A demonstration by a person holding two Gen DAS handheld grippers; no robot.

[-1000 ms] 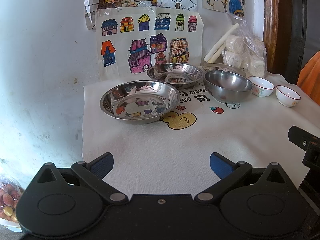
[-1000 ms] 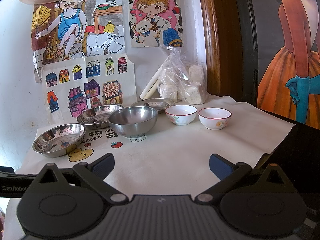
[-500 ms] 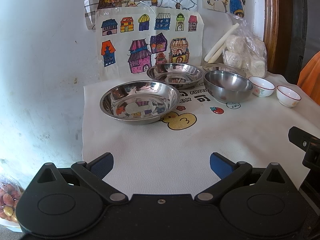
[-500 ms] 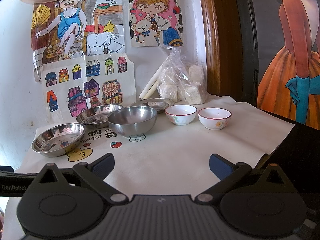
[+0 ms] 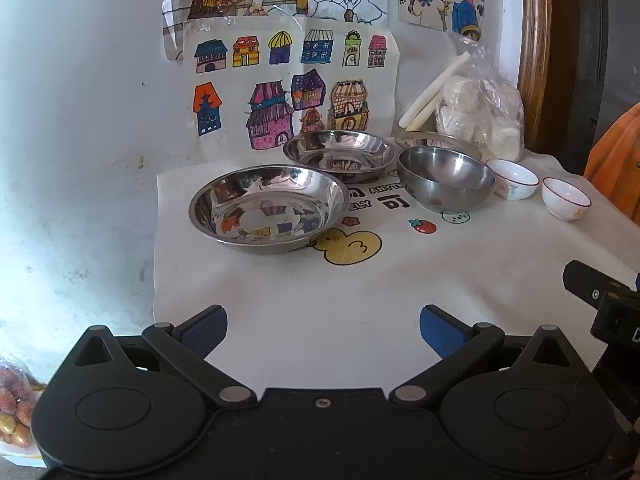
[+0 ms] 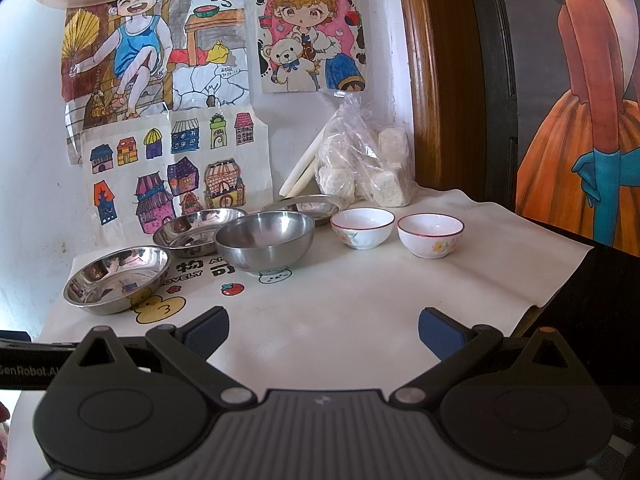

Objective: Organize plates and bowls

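Left gripper (image 5: pixel 323 330): blue-padded fingers spread wide, nothing between them, hovering over the bare near part of the white cloth (image 5: pixel 304 292). Right gripper (image 6: pixel 323 330): fingers likewise spread apart and empty, above the same cloth.

Next out, the dishes, all standing upright and apart from both grippers.

Steel plates, count 3:
- near plate (image 5: pixel 269 207), at the left, shallow, empty; only reflections of the wall drawings inside. It sits beside a yellow duck print (image 5: pixel 352 245) on the cloth.
- middle plate (image 5: pixel 341 153), behind the first, empty.
- far plate (image 6: pixel 305 207), smallest in view, partly hidden behind the steel bowl; what shows of it is empty.

Steel bowl (image 6: pixel 266 243), count 1: deep, round, empty, just in front of the far plate and right of the middle plate.

China bowls, count 2: white with red rims and flower prints. Left one (image 6: pixel 362 227) and right one (image 6: pixel 431 235) stand side by side, not touching, to the right of the steel bowl. Both empty.

Farthest, against the wall: a clear plastic bag (image 6: pixel 366 168) holding pale lumps, number not countable, with two white sticks (image 6: pixel 301 172) leaning beside it. Children's drawings (image 6: pixel 178 172) are taped to the wall above.

Bottom left of the left wrist view: a bag of reddish sweets (image 5: pixel 14 404), partly cut off.
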